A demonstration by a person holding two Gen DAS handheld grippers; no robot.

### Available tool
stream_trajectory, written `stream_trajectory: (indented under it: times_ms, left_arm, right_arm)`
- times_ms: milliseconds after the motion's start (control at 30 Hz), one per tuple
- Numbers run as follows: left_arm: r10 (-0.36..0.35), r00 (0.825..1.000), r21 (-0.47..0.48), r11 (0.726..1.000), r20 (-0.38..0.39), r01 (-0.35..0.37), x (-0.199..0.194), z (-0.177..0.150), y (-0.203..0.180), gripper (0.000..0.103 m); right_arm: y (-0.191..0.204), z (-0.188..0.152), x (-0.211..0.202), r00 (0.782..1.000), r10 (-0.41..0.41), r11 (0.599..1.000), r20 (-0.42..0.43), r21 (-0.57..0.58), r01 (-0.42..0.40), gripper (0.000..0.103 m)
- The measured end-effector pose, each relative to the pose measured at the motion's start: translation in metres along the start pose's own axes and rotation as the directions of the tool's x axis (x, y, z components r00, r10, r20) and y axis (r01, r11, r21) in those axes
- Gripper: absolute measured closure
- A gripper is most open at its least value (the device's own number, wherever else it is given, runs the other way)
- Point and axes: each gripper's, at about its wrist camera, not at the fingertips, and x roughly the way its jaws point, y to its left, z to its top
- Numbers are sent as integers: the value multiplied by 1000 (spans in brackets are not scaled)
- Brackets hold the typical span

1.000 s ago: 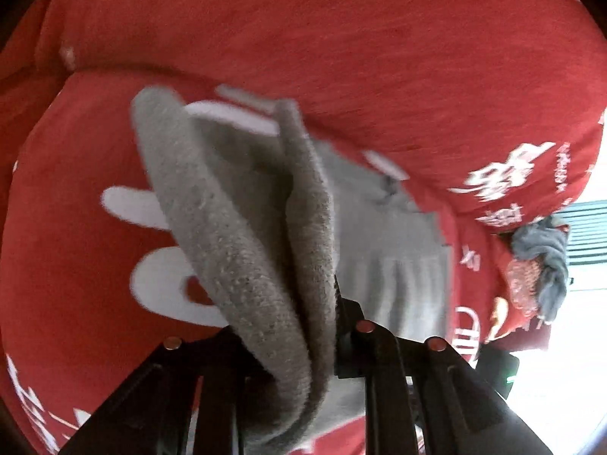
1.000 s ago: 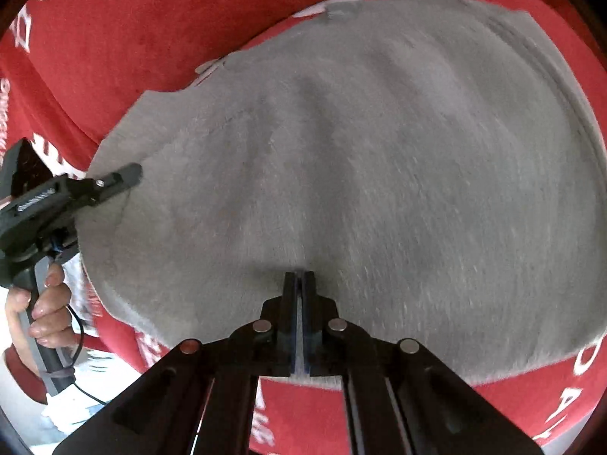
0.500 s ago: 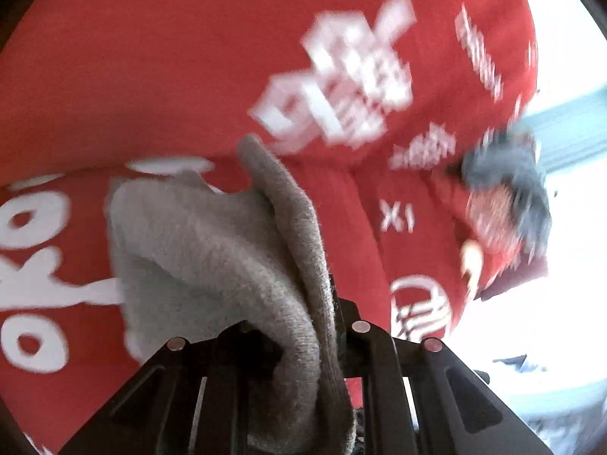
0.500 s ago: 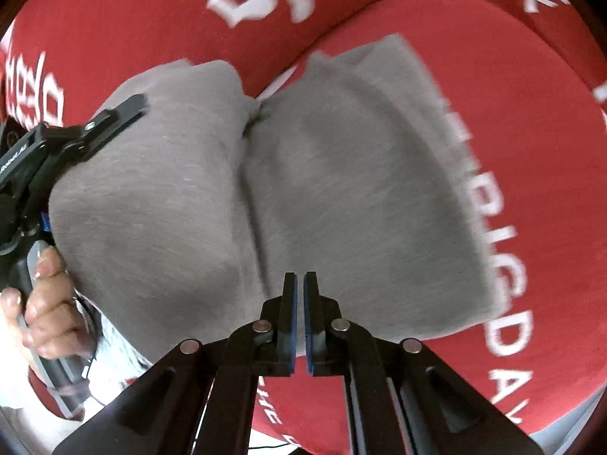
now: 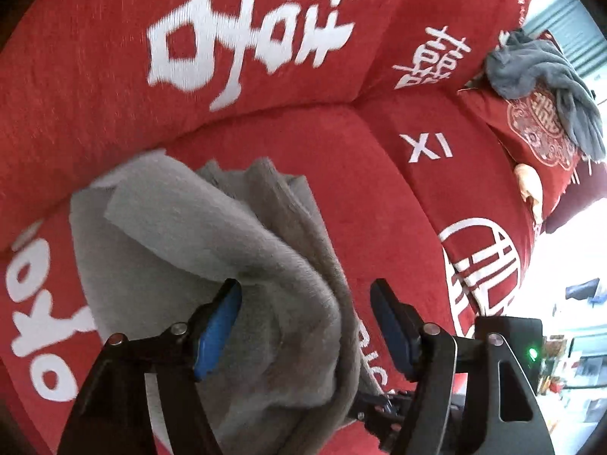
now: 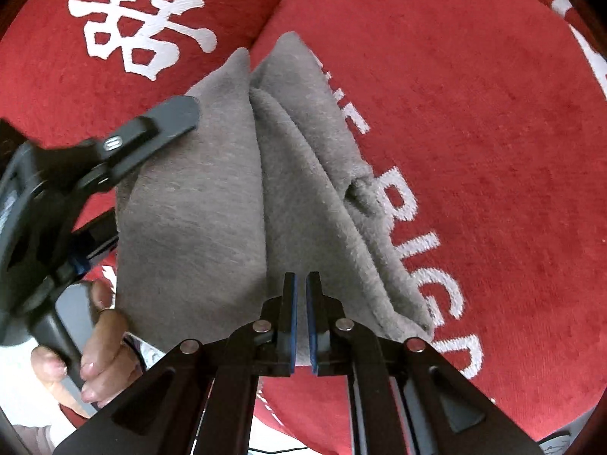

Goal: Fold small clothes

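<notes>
Grey cloth (image 6: 227, 197), soft fleece-like knit, lies folded in layers on the red sofa seat (image 6: 474, 151), its far corners at 12 o'clock against the back cushion (image 5: 95, 57).

Left gripper (image 5: 303, 303): jaws wide apart, cloth bunched loosely between them, no pinch. In the right wrist view its one visible finger rests at the cloth's 10 o'clock edge.

Right gripper (image 6: 299, 284): jaws narrow, a thin gap showing. The cloth's near edge runs between or under them; cannot tell whether it is pinched.

Handling, by judgement: light, limp, thick pile, not slippery or fragile. Layers will sag and slide apart unless all are caught together. Best hold is at the near corners, across the full stack of the fold.

Edges: seat front at 6 o'clock, near the cloth. Open seat from 1 to 4 o'clock gives room to lay it out. Another grey garment (image 5: 546, 76) sits on a pillow (image 5: 531, 132) at 2 o'clock in the left wrist view, well apart.
</notes>
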Motion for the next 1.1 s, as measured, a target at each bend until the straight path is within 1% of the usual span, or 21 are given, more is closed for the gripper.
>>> stream_trajectory:
  times_ms: [67, 100, 133, 167, 200, 267, 367, 433, 500, 600, 700, 833, 900, 1000, 1033, 1067, 1100]
  left_arm:
    - [0, 999, -12, 1000, 45, 0, -15, 0, 6, 32]
    - [0, 998, -26, 1000, 60, 2, -19, 1, 9, 32]
    - [-4, 997, -41, 999, 71, 7, -24, 0, 14, 32]
    - [-7, 996, -65, 998, 86, 12, -32, -1, 23, 32]
    - [5, 996, -83, 997, 91, 2, -34, -2, 30, 32]
    - [45, 994, -109, 993, 95, -35, -37, -4, 44, 32]
    - [114, 991, -173, 980, 65, -101, -34, -14, 76, 32]
    - [138, 990, -210, 969, 36, -128, -29, -24, 93, 32]
    - [156, 988, -249, 957, 5, -150, -23, -35, 111, 32]
    - [155, 987, -297, 942, -34, -158, -15, -49, 135, 32]
    - [131, 990, -331, 933, -53, -141, -8, -58, 150, 32]
    - [70, 996, -387, 918, -55, -86, -6, -62, 168, 32]
    - [62, 997, -400, 913, -52, -78, -7, -64, 173, 32]
    - [59, 997, -398, 914, -56, -76, -9, -66, 175, 32]
    - [56, 997, -396, 915, -61, -75, -8, -67, 176, 28]
    - [56, 996, -397, 915, -63, -76, -8, -66, 177, 16]
    - [58, 997, -396, 915, -59, -77, -8, -66, 178, 15]
  right_arm:
    - [1, -1, 0, 1000, 24, 1000, 12, 14, -24, 95]
    - [-1, 2, -2, 999, 33, 999, 19, 21, -34, 93]
    - [-2, 4, -6, 999, 40, 999, 24, 31, -41, 89]
    - [-6, 4, -8, 999, 43, 998, 24, 35, -44, 80]
    - [-7, 5, -8, 999, 41, 998, 21, 36, -42, 77]
    - [-10, 10, -9, 999, 40, 999, 15, 37, -40, 77]
    - [-16, 9, -11, 998, 64, 996, 10, 63, -65, 77]
    - [-21, 5, -11, 996, 86, 992, 6, 89, -86, 77]
    - [-27, -2, -12, 995, 95, 991, -2, 99, -95, 74]
    - [-31, -19, -14, 993, 117, 989, -20, 93, -114, 73]
    - [-25, -40, -10, 990, 135, 989, -43, 61, -132, 73]
    - [-20, -69, -2, 986, 157, 986, -51, 60, -154, 73]
    - [-18, -83, 4, 985, 158, 986, -74, 58, -154, 73]
    - [-10, -98, 14, 984, 138, 990, -112, 15, -137, 73]
    - [-4, -104, 15, 986, 130, 991, -108, -13, -132, 73]
    - [0, -105, 15, 986, 130, 991, -100, -28, -133, 73]
    - [7, -107, 16, 987, 136, 989, -80, -47, -140, 73]
